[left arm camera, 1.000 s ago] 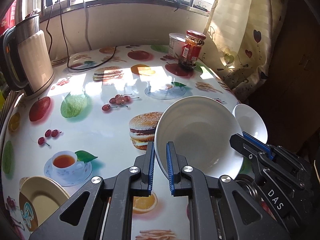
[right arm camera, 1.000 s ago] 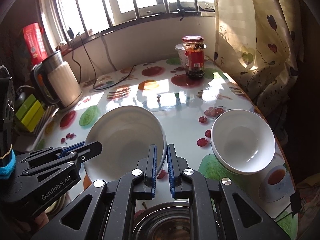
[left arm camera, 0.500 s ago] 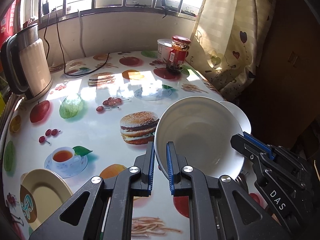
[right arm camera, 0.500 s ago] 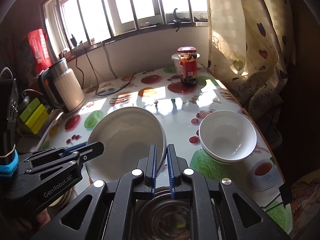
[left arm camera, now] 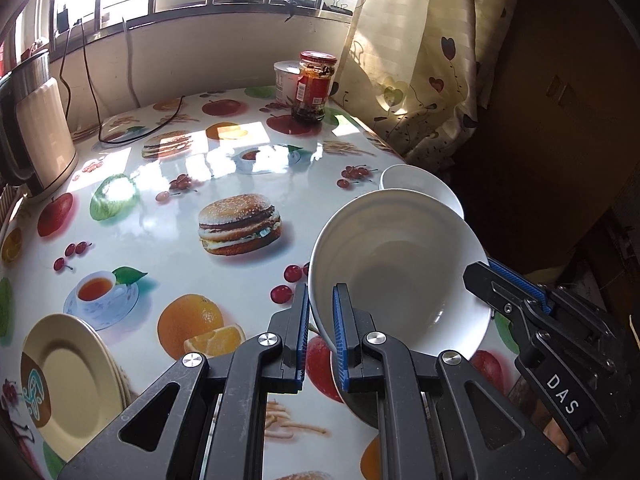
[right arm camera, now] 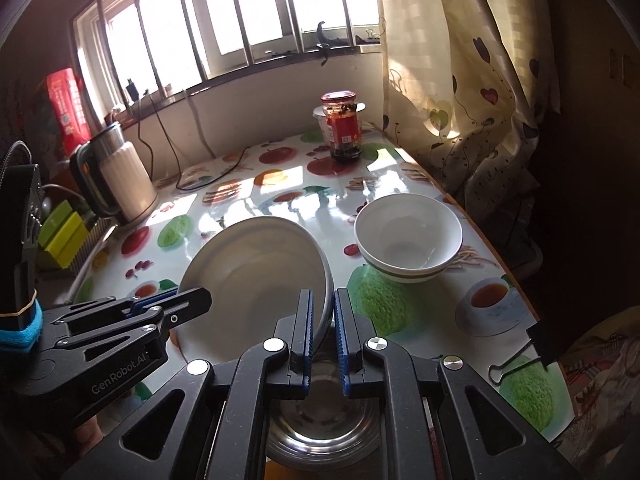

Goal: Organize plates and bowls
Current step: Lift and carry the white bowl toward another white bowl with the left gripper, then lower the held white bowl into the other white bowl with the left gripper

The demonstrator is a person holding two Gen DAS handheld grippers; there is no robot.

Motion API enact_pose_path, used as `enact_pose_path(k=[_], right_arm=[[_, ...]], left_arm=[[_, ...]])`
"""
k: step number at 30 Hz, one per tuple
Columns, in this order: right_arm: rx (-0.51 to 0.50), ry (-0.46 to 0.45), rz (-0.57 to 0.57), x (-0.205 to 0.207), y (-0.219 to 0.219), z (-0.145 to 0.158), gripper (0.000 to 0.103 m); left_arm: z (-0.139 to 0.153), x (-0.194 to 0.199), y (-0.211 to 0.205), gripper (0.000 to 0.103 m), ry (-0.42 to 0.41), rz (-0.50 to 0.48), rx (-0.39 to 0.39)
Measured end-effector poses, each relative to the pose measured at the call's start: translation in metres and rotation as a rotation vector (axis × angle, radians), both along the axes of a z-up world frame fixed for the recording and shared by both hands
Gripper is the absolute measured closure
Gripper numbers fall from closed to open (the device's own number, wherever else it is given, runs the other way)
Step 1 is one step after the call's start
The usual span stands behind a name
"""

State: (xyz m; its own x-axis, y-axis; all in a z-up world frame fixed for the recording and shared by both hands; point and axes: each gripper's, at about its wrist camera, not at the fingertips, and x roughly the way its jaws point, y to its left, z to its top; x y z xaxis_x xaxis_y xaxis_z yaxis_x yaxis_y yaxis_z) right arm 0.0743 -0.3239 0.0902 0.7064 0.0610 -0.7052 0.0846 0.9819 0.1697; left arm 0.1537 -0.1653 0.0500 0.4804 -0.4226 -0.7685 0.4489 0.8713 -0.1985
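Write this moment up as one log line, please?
left gripper: shut on large white bowl rim | right gripper: shut on opposite rim | bowl: lifted, tilted | stacked bowls: on table

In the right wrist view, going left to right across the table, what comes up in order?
Kettle → large white bowl held at its rim by both grippers → red-lidded jar → stacked small white bowls → black binder clip at the table's right edge.
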Motion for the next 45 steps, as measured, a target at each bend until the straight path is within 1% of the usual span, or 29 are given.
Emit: enact_pose_path(k=[7,20,31,45], right_arm=[[-0.004,0.026,-0.029,-0.017,-0.007,-0.009,0.092],[0.006,0.056,-0.070,-0.035,-0.016,-0.025,0.092],[0.023,0.092,-0.080,-0.037,-0.020,-0.039,0.092],[0.035,0.100,-0.083,-0.038,-0.022,-0.041,0.092]], left_arm=[[-0.010,-0.012,-0.009,0.091,0.021,-0.028,0.012],[-0.029,-0.026,-0.020,0.091,0.067,-0.063,0.044],[-0.035,-0.028,-0.025,0.091,0.077,-0.070,0.062],[-0.034,-0.028,-0.023,0.091,0.079,-0.066,0.049]])
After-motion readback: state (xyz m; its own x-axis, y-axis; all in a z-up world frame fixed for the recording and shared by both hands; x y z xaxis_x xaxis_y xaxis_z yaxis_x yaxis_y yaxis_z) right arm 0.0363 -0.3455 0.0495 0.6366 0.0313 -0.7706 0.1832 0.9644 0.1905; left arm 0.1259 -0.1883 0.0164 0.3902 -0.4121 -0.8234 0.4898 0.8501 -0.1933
